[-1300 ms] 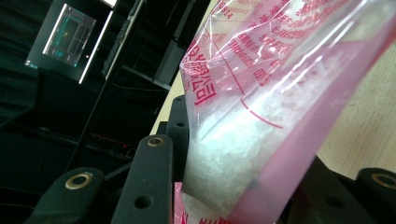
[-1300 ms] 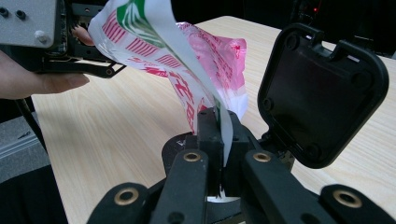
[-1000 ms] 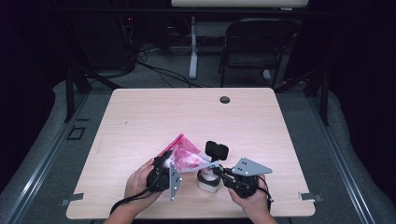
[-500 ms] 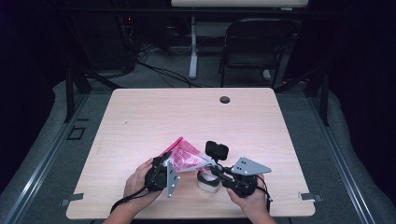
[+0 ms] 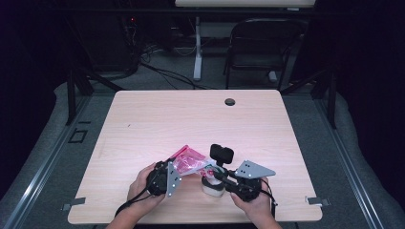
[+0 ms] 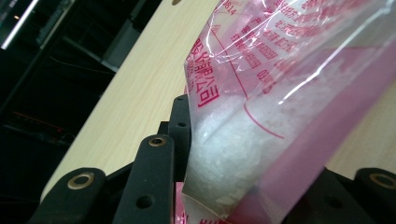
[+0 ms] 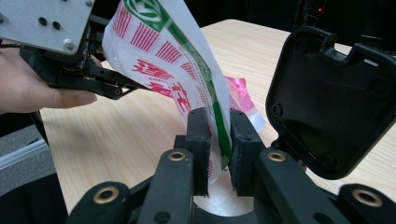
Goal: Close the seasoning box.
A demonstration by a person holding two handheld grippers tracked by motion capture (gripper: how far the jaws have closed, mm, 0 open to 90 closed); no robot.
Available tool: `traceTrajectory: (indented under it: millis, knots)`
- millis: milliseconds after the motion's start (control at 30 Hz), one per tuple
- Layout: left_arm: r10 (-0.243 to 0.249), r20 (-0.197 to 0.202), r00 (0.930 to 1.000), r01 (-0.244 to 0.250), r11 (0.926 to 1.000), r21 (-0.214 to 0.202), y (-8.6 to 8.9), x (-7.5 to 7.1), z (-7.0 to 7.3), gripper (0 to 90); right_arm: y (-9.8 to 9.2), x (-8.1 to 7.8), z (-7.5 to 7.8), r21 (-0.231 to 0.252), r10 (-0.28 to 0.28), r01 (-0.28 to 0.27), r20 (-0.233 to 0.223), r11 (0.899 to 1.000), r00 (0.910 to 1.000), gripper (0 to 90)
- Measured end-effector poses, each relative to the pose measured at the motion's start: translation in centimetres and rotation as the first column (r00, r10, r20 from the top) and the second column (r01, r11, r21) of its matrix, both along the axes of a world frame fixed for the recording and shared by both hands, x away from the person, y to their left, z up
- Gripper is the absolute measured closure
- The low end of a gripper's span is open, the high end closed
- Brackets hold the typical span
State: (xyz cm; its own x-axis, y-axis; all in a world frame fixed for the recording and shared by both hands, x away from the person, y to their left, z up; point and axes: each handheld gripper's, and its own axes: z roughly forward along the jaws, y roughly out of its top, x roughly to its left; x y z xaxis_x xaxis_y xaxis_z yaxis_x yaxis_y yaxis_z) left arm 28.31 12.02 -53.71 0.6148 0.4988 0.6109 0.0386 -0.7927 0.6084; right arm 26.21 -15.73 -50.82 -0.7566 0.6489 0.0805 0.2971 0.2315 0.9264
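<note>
Pink crinkly plastic, one bag [image 6: 261, 116], sits between my left gripper's [image 6: 243, 196] jaws, which clamp its lower corner, white grains packed inside. My right gripper [image 7: 215, 135] has just been opening; the bag's printed edge hangs in the narrow gap between its two black pads. Beneath it stands one white round container [image 5: 212, 186], its black lid [image 7: 331, 98] hinged up beside. Beyond lies the pale wooden table [image 5: 191, 119].

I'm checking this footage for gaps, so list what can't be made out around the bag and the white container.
- White container: high view, mostly under the right gripper; contents unseen.
- Pink bag: left gripper view, cut off by the frame edges; print unreadable.
- Bag's lower edge: right gripper view, hidden behind the fingers.
</note>
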Motion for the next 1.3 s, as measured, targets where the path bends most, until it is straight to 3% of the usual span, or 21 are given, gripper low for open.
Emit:
traceTrajectory:
  millis: [533, 1000, 1300]
  knots:
    - [-0.016, -0.106, 0.9943, 0.012, 0.9992, -0.039, 0.2, 0.5, -1.0, 71.5, 0.1, 0.1, -0.1, 0.000, 0.003, -0.003, -0.003, 1.000, 1.0000, 78.4]
    - [-0.035, -0.210, 0.9772, 0.020, 0.9971, -0.074, 0.4, 1.0, -1.9, 71.8, 0.3, 0.1, -0.1, -0.003, 0.005, -0.005, 0.000, 1.000, 1.0000, 78.1]
    - [-0.040, -0.251, 0.9672, 0.015, 0.9948, -0.101, 0.5, 1.3, -2.1, 72.0, 0.3, 0.1, -0.1, 0.001, 0.006, -0.006, -0.001, 1.000, 1.0000, 75.5]
